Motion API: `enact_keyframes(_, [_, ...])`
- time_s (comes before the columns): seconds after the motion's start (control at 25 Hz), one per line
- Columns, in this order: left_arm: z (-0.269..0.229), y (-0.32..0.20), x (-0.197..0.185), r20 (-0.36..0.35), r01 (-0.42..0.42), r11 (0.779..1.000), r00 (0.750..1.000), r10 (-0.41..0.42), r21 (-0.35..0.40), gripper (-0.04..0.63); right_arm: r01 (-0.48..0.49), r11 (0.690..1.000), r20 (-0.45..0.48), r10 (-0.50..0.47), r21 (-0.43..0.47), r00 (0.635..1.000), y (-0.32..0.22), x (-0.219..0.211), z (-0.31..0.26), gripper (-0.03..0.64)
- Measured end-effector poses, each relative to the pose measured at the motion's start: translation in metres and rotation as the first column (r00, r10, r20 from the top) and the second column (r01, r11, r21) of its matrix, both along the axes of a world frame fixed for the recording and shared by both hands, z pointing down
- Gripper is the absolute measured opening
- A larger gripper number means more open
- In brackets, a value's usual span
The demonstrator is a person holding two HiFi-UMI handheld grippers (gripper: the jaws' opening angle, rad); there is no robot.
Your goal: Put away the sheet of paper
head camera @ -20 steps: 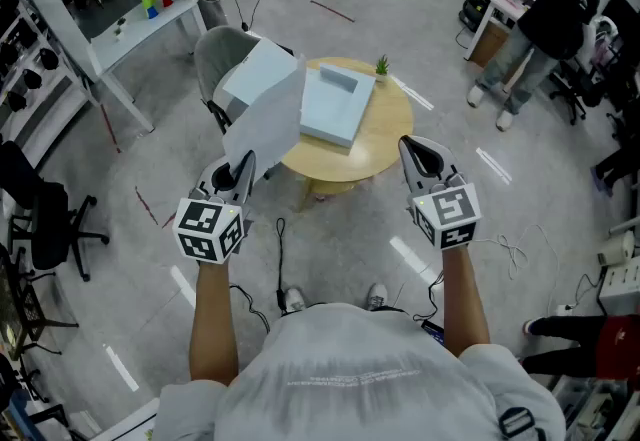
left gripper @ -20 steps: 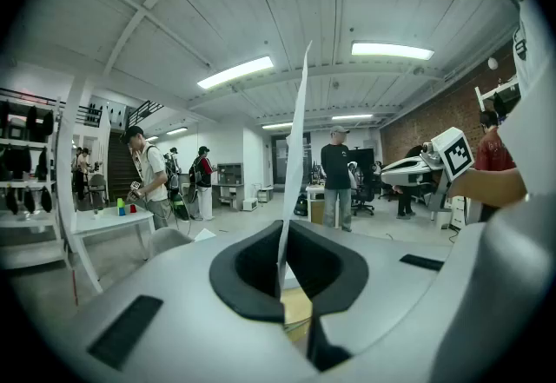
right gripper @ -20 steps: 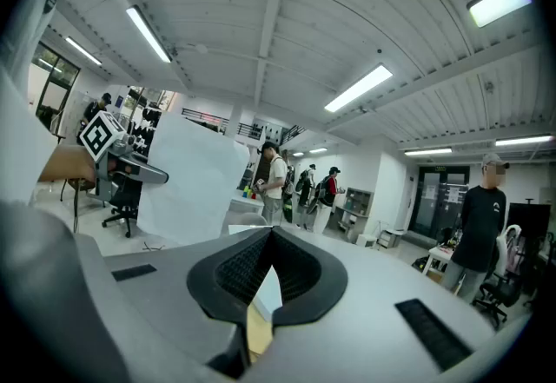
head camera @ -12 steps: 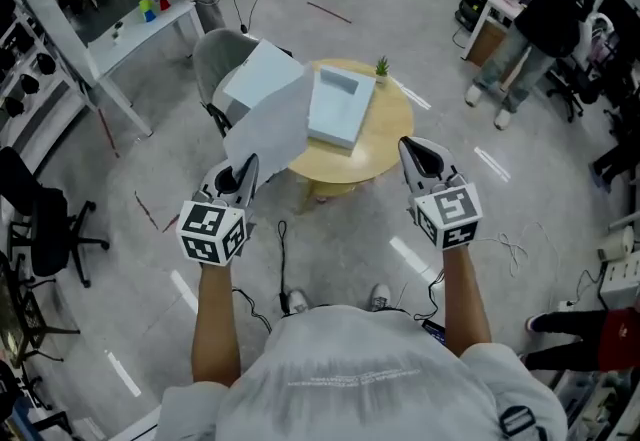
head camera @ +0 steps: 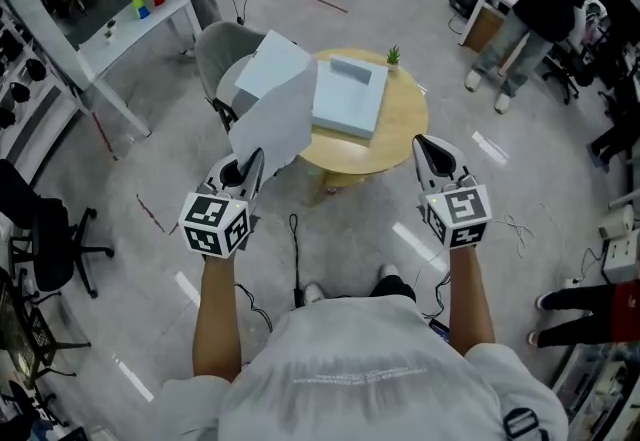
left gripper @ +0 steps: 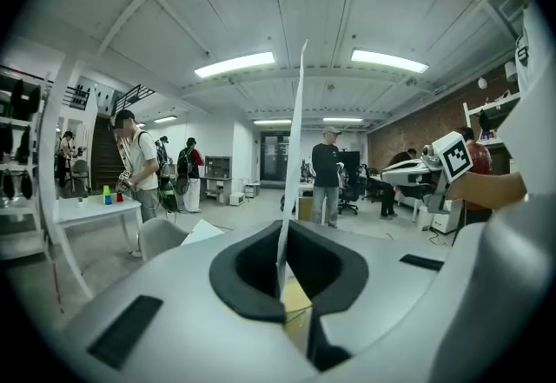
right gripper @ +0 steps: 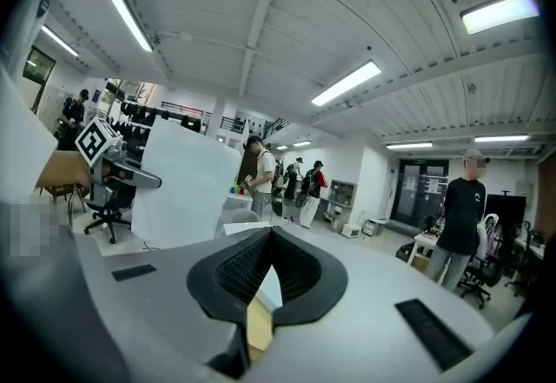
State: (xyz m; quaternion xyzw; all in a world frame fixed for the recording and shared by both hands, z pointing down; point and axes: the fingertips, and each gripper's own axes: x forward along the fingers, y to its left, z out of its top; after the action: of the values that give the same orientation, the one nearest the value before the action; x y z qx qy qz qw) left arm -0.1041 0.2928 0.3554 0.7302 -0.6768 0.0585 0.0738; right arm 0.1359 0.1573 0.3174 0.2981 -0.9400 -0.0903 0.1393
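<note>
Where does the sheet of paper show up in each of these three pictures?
Head view: the sheet of paper stands left of centre, pinched by the left gripper.
Left gripper view: seen edge-on, a thin white line rising from the shut jaws at centre.
Right gripper view: a broad white sheet at the left.
Shared landmark: the grey chair behind the paper.

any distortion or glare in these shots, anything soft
Left gripper view: strong fisheye with black corners, the sheet of paper edge-on as a thin line. Right gripper view: same fisheye, ceiling light blown out. Head view: even light, sharp, pale glare streaks on the floor.
</note>
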Motion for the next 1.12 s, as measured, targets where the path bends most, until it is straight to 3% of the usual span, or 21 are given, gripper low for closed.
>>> enact_keyframes(0.36, [0.014, -0.051, -0.012, 0.008, -0.02, 0.999, 1.0, 0.02, -0.028, 0.018, -0.032, 0.999, 0.007, 0.032, -0.011, 0.999, -0.058, -0.007, 0.015, 0.029])
enact_keyframes(0.8, [-0.006, -0.208, -0.029, -0.004, 0.056, 0.998, 0.998, -0.056, -0.023, 0.018, 0.065, 0.998, 0.038, -0.065, -0.009, 0.997, -0.23, -0.045, 0.011, 0.028])
enact_keyframes(1.12, [-0.004, -0.304, -0.034, -0.022, 0.13, 0.989, 0.991, -0.132, -0.071, 0.018, 0.131, 0.99, 0.031, -0.13, -0.051, 0.991, -0.345, -0.063, 0.022, 0.029])
